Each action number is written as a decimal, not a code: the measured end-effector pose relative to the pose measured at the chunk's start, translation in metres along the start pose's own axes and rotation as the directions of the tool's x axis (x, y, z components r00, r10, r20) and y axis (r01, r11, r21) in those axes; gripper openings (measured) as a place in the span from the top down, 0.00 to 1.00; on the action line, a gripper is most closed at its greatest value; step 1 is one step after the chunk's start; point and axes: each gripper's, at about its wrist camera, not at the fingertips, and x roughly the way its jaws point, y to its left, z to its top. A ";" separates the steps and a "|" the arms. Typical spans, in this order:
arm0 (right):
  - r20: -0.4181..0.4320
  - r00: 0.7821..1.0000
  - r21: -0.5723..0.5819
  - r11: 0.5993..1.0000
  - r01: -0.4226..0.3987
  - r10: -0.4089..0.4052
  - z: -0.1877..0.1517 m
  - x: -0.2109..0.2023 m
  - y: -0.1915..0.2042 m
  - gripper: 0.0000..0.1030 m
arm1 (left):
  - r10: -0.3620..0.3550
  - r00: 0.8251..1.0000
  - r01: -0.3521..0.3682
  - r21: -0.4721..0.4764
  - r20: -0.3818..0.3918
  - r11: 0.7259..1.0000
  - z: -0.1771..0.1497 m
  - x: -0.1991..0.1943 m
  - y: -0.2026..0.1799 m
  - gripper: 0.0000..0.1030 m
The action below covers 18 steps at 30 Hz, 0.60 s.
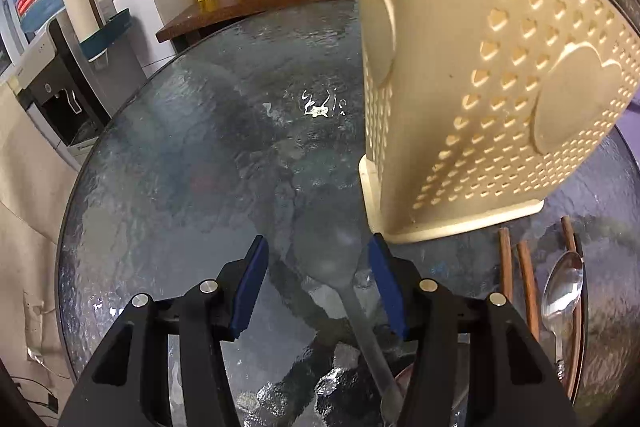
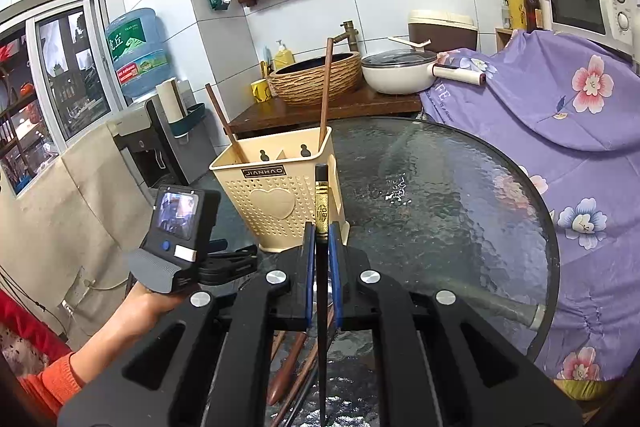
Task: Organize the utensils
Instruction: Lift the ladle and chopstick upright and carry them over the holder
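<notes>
- L gripper [image 1: 318,291]: I had its jaws partway open, pointing down at the glass table [image 1: 180,167]. A pale translucent spoon [image 1: 326,255] lay on the glass between the blue pads, handle running back under the R-hand finger. Pads not pressing on it, so nothing held.
- R gripper [image 2: 322,267]: jaws closed on a black chopstick [image 2: 321,203] w/ gold lettering, standing upright between the pads.
- Utensil holder [image 2: 280,195]: cream, perforated, upright on the table just beyond the R gripper; two brown chopsticks [image 2: 325,91] already in it, leaning apart.
- Still loose on the table: metal spoon [image 1: 562,291] and brown sticks [image 1: 528,287] beside the holder's base, plus more utensils below the R gripper.
- Step in hand, as I judged it: sorting part done; L side lining up on the pale spoon, R side carrying its chopstick.
- Next move called for: close L pads squarely on the spoon's neck, lift clear of the glass, then bring it over the holder's open top. Risk: thin, slick handle could slip or pivot.
</notes>
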 end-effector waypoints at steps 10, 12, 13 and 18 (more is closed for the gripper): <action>0.000 1.000 -0.005 1.000 0.003 -0.003 -0.001 -0.002 0.001 0.93 | -0.038 0.999 0.038 0.020 0.011 0.999 -0.003 -0.002 -0.004 0.66; -0.001 1.000 0.000 1.000 0.002 -0.002 -0.002 -0.001 0.001 0.93 | -0.054 0.998 0.054 0.016 0.019 0.998 -0.004 -0.005 -0.002 0.66; 0.000 1.000 -0.002 1.000 0.003 -0.003 -0.002 -0.001 0.000 0.93 | -0.062 0.998 0.062 0.012 0.031 0.998 -0.005 -0.009 0.000 0.66; 0.021 1.000 0.001 1.000 0.000 0.000 0.000 -0.005 0.000 0.93 | -0.133 0.981 0.138 -0.025 0.144 0.990 -0.010 -0.048 0.013 0.65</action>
